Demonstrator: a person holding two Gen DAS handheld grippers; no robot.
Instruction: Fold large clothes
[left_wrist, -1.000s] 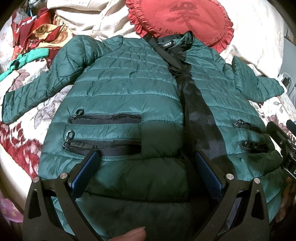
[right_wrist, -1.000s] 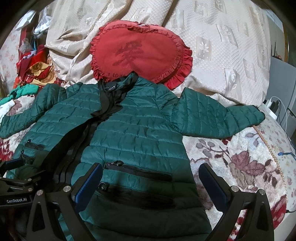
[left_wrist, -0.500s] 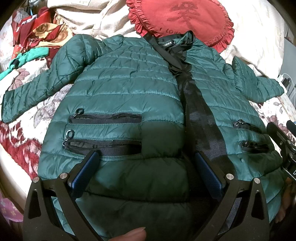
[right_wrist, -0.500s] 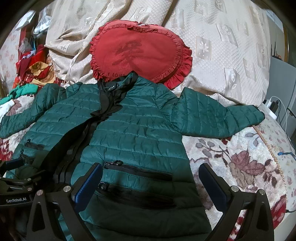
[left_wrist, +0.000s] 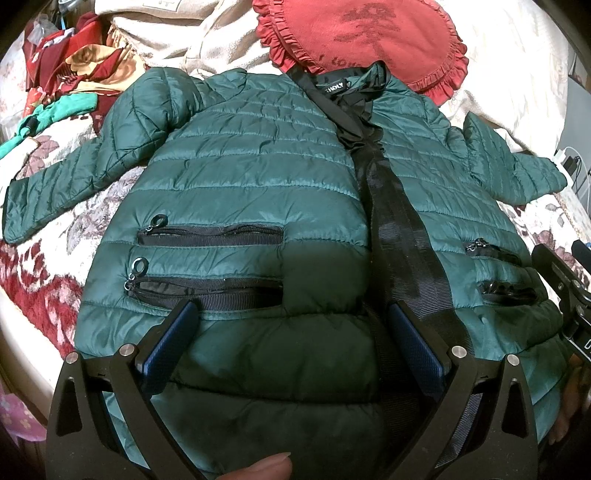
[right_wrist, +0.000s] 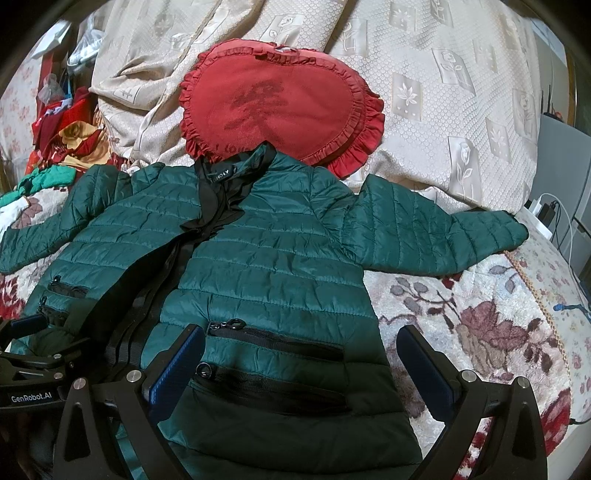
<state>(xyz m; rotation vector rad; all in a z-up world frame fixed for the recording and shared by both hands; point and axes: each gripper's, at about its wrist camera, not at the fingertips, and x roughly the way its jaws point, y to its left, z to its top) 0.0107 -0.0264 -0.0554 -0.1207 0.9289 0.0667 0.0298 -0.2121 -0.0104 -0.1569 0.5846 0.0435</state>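
Floral bedding in cream and dark red (right_wrist: 480, 325) covers the bed, and a beige embossed quilt (right_wrist: 443, 96) is heaped along its far side. On that quilt a red ruffled heart-shaped cushion (right_wrist: 280, 103) is propped, its lower edge just behind the collar of the green quilted jacket (left_wrist: 251, 177). The jacket is spread flat on the bed, front side up, with both sleeves stretched outward; the sleeve at the right of the right wrist view (right_wrist: 436, 232) reaches towards a white charger and cables (right_wrist: 543, 210) at the bed's edge. A black zipper placket (left_wrist: 399, 236) runs down the middle of the jacket, and two black zipped pockets (left_wrist: 210, 236) are seen on each front panel. A pile of red, yellow and teal clothes (left_wrist: 74, 77) lies beyond the other sleeve.

The left claw (left_wrist: 291, 343) is held over the lower hem of the jacket, its jaws spread wide with the puffy fabric seen between them but not pinched; a fingertip (left_wrist: 262, 469) is visible at the bottom edge of that view. The right claw (right_wrist: 299, 369) is likewise spread, one blue pad (right_wrist: 177, 365) over the lower pocket zipper and the other over the floral bedding beside the jacket's side edge. Whether either claw touches the fabric cannot be told.
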